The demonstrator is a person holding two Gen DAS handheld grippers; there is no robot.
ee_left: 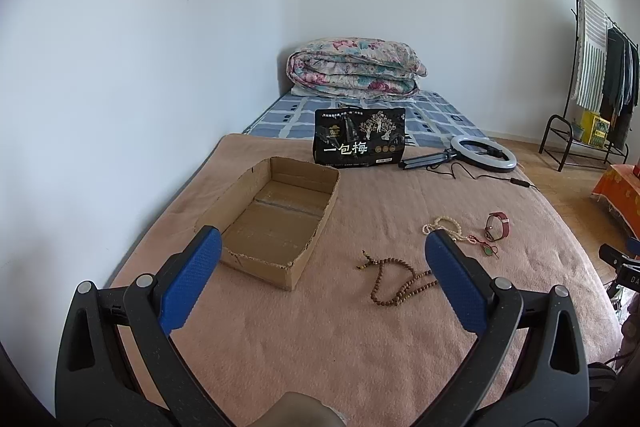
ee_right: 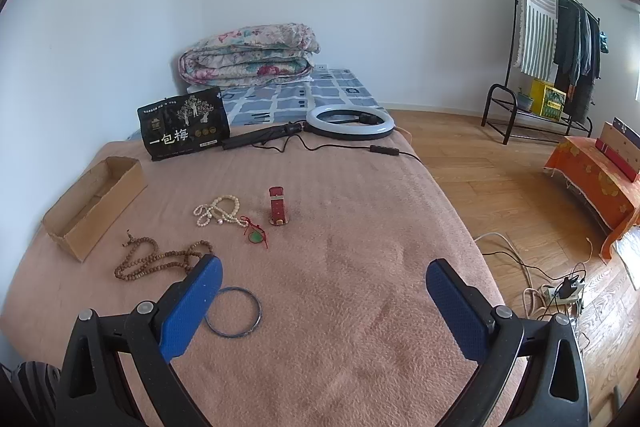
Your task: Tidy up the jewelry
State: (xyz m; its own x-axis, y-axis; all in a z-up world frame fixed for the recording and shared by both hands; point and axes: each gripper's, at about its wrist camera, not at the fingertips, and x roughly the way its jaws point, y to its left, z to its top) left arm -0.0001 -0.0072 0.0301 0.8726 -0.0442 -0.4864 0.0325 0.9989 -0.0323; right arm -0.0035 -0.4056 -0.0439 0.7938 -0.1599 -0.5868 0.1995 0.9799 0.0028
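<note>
An empty open cardboard box (ee_left: 276, 223) (ee_right: 92, 205) lies on the left of the pink blanket. To its right lie a brown bead string (ee_left: 394, 279) (ee_right: 158, 259), a white bead string (ee_left: 444, 227) (ee_right: 218, 211), a red cord with a green pendant (ee_left: 486, 249) (ee_right: 254, 233) and a red-strapped watch (ee_left: 498, 227) (ee_right: 278, 207). A blue bangle (ee_right: 234, 311) rests by the right gripper's left finger. My left gripper (ee_left: 322, 253) hovers open before the box and beads. My right gripper (ee_right: 324, 279) is open above bare blanket.
A black snack bag (ee_left: 360, 137) (ee_right: 184, 125), a ring light (ee_left: 482, 153) (ee_right: 350, 123) with its cable, and a folded floral quilt (ee_left: 354, 69) sit farther back. Right of the bed are wooden floor, a clothes rack (ee_right: 560, 39), an orange-covered bench (ee_right: 596, 179) and floor cables (ee_right: 560, 291).
</note>
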